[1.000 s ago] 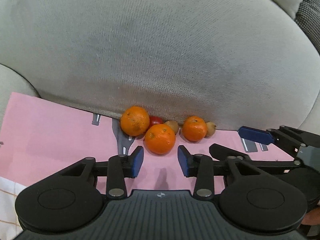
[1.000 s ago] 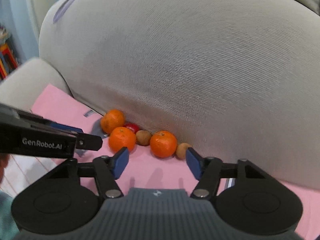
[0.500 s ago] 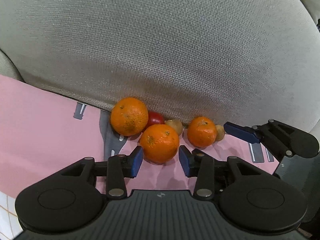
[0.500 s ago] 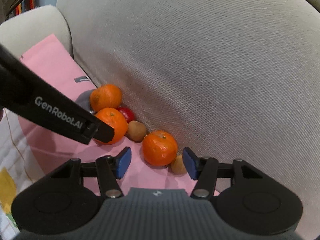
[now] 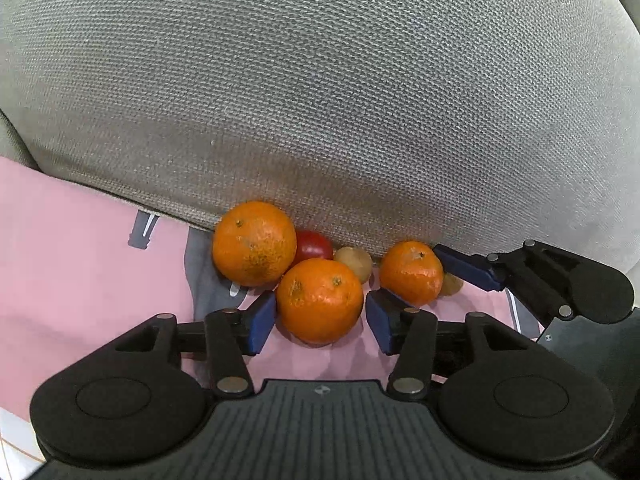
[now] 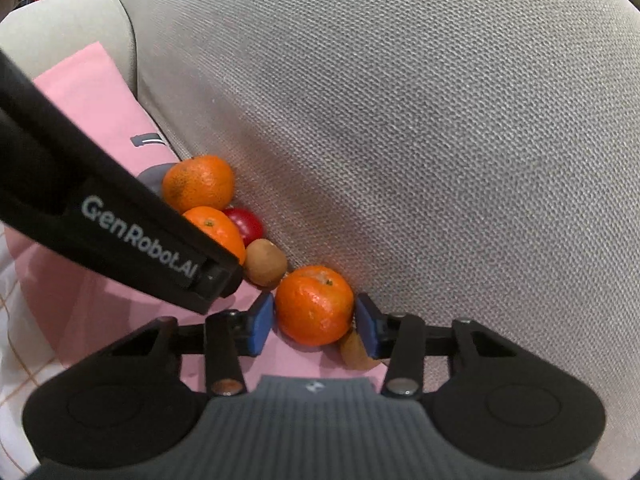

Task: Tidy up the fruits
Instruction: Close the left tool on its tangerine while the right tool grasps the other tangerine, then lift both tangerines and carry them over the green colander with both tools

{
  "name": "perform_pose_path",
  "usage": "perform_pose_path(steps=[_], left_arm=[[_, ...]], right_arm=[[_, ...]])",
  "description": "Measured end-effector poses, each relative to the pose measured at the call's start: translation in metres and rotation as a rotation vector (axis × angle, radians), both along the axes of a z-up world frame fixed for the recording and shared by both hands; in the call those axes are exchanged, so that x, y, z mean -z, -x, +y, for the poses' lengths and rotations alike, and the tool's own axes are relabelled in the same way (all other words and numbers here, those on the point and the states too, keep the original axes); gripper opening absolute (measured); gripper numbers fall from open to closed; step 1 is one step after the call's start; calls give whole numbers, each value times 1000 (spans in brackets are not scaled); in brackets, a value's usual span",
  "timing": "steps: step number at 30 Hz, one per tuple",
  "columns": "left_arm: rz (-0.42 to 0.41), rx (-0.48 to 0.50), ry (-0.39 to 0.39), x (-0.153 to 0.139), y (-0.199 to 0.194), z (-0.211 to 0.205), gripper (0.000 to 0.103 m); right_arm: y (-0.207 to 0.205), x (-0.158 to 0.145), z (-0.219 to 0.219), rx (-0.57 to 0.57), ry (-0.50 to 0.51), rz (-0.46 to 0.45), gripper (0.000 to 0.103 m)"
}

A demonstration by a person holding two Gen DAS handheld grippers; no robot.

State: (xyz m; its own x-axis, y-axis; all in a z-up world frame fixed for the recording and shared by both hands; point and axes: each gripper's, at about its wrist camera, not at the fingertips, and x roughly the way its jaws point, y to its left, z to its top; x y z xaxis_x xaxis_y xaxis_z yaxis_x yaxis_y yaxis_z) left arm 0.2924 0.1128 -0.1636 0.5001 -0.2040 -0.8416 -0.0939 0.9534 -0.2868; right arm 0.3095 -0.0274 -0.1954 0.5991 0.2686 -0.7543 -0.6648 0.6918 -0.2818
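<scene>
Three oranges, a red fruit (image 5: 314,245) and two small brown fruits lie on a pink cloth (image 5: 80,280) against a grey sofa back. My left gripper (image 5: 320,318) is open, its blue pads either side of the front orange (image 5: 320,300). My right gripper (image 6: 314,322) is open around the right-hand orange (image 6: 314,304), also seen in the left wrist view (image 5: 411,272). The biggest orange (image 5: 254,242) sits at the left. One brown fruit (image 6: 265,263) lies between the oranges, another (image 6: 354,350) under the right pad.
The grey sofa backrest (image 5: 320,100) rises directly behind the fruit. The left gripper's arm (image 6: 100,216) crosses the right wrist view, hiding part of the front orange. A sofa armrest (image 6: 68,20) is at the far left. A white checked cloth (image 6: 12,320) lies beside the pink one.
Both grippers have moved forward toward the fruit. The left pads now flank the front orange and the right pads flank the right-hand orange. Both stay open.
</scene>
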Motion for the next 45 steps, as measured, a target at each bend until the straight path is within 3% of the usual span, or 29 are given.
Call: perform_pose_path(steps=[3, 12, 19, 33, 45], left_arm=[[-2, 1, -3, 2, -1, -3, 54], [-26, -16, 18, -9, 7, -10, 52], [-59, -20, 20, -34, 27, -15, 52], [-135, 11, -17, -97, 88, -31, 52], [-185, 98, -48, -118, 135, -75, 52]], right_arm=[[1, 5, 1, -7, 10, -11, 42], [7, -4, 0, -9, 22, -19, 41], [13, -30, 5, 4, 4, -19, 40], [68, -91, -18, 36, -103, 0, 40], [128, -129, -44, 74, -178, -6, 40]])
